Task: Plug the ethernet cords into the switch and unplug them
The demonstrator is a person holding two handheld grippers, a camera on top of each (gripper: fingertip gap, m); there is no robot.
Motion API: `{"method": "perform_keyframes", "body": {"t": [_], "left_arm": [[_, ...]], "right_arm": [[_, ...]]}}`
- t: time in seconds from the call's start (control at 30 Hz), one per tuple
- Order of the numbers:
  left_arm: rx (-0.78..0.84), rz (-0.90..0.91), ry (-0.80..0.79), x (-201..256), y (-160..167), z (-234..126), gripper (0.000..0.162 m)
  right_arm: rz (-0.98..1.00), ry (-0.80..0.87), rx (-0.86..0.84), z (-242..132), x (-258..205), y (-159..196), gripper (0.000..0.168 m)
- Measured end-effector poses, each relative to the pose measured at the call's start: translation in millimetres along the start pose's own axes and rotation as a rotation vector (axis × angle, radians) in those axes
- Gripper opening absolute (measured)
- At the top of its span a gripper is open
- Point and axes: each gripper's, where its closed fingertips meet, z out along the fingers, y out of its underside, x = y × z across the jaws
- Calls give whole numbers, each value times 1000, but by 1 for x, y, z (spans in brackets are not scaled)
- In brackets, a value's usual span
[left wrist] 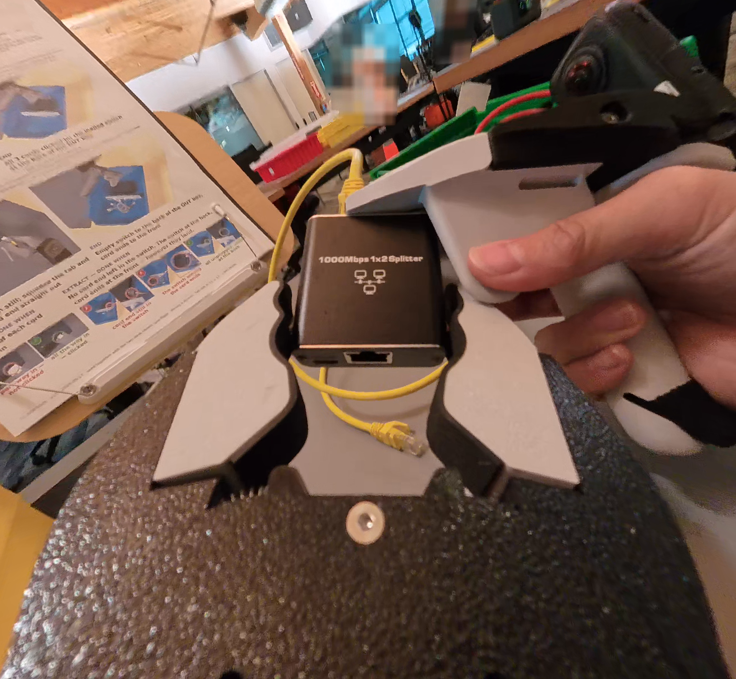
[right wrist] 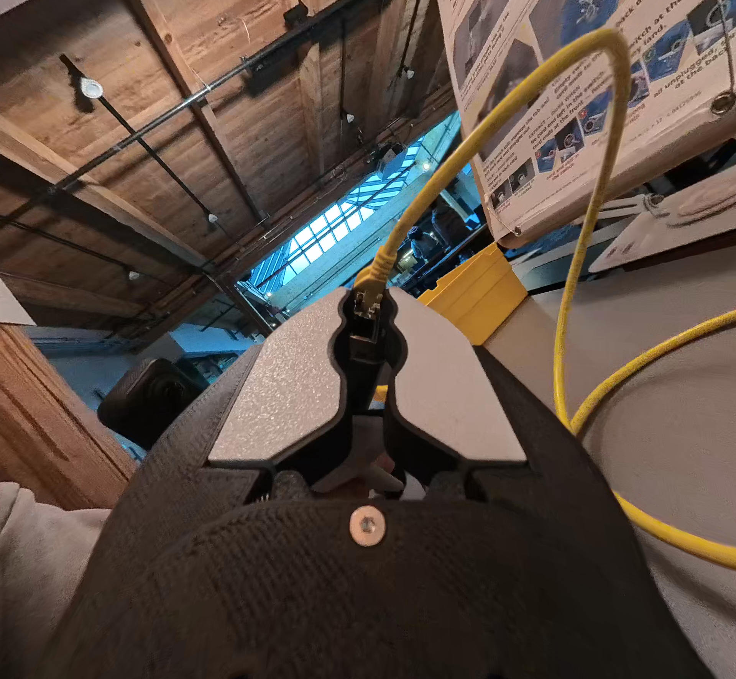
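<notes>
**Left wrist view: switch clamped, one plug loose**

Left gripper (left wrist: 368, 325) grips the black switch (left wrist: 368, 281) at centre. A loose yellow plug (left wrist: 396, 435) lies at 6 o'clock. Right gripper (right wrist: 368, 315) pinches a second plug (right wrist: 372, 293), its cord (right wrist: 517, 110) looping toward 1 o'clock.

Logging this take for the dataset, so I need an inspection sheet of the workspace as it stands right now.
Surface: pale grey tabletop, seen only at the right of the right wrist view.
Job's things: black switch held between the left claw's fingers, near port empty.
Clutter: yellow bin on the table edge.
Grippers: left claw shut on the switch; right claw shut on a yellow cord plug at the switch's far end.
Cables: loose plug lies under the switch; cord arcs upward, loops over the table.
Surroundings: instruction sheet on a board, wooden ceiling, person's hand on the right claw's handle.
</notes>
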Motion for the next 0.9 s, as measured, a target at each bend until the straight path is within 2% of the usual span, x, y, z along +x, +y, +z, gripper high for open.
{"method": "perform_keyframes", "body": {"t": [0.2, 0.37, 0.9], "left_arm": [[-65, -91, 79, 5, 10, 3, 74], [-95, -78, 84, 5, 16, 3, 74], [-67, -8, 73, 6, 12, 1, 74]], "right_arm": [[77, 20, -67, -3, 14, 3, 14], [78, 67, -79, -4, 21, 7, 15], [129, 21, -74, -5, 19, 7, 15]]}}
